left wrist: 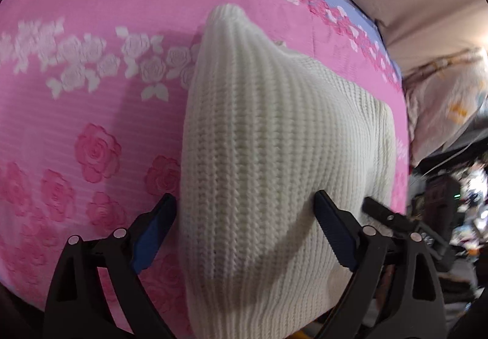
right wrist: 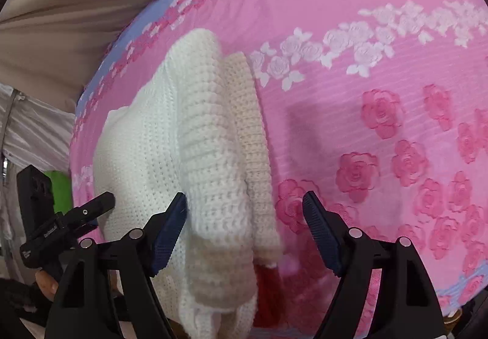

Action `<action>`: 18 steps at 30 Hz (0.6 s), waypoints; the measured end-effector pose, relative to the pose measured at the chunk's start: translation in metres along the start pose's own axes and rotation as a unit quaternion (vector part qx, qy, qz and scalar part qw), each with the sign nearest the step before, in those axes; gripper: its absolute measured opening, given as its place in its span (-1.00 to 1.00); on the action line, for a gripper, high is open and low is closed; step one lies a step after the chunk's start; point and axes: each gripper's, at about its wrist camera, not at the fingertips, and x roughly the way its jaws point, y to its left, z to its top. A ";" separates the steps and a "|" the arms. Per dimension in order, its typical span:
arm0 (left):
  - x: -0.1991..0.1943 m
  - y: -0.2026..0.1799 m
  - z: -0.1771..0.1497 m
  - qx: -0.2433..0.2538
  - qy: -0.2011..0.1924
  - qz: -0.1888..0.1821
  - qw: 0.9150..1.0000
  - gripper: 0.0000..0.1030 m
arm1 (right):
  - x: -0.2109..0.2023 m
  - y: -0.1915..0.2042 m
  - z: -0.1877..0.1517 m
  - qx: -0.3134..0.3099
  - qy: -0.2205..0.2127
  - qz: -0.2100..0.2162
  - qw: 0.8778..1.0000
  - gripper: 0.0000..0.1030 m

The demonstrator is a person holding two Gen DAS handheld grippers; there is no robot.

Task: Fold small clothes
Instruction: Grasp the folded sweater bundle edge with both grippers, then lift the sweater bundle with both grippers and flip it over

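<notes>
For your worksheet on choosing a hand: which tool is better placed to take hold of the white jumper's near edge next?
Probably the left tool: its open jaws straddle the white jumper squarely. The right tool is open too, but the jumper's edge sits off to one side.

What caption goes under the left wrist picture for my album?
Open left hand-held gripper hovering over a folded white knit sweater on a pink rose-patterned bedspread.

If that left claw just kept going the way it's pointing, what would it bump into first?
Most likely the white knitted sweater: it fills the gap ahead of the open left gripper, lying on the pink rose bedspread.
</notes>
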 end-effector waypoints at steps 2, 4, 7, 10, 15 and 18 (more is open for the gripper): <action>0.005 0.006 0.000 -0.017 -0.010 -0.025 1.000 0.84 | 0.016 -0.002 0.005 0.012 0.015 0.037 0.999 0.70; 0.005 0.001 0.000 -0.009 -0.018 -0.017 1.000 0.83 | 0.021 0.005 0.010 -0.001 0.010 0.063 0.998 0.84; 0.003 -0.017 0.003 0.022 -0.012 0.002 1.000 0.40 | 0.027 0.019 0.015 -0.026 0.014 0.058 0.998 0.59; -0.007 -0.044 0.008 0.063 -0.004 0.038 0.997 -0.04 | 0.026 0.020 0.022 -0.015 0.029 0.084 0.996 -0.19; -0.040 -0.095 0.021 0.107 0.000 0.041 0.993 -0.20 | -0.013 0.036 0.027 -0.036 0.005 0.088 0.995 -0.32; -0.069 -0.135 0.029 0.147 -0.024 0.031 0.988 -0.20 | -0.052 0.040 0.034 -0.046 -0.021 0.095 0.994 -0.32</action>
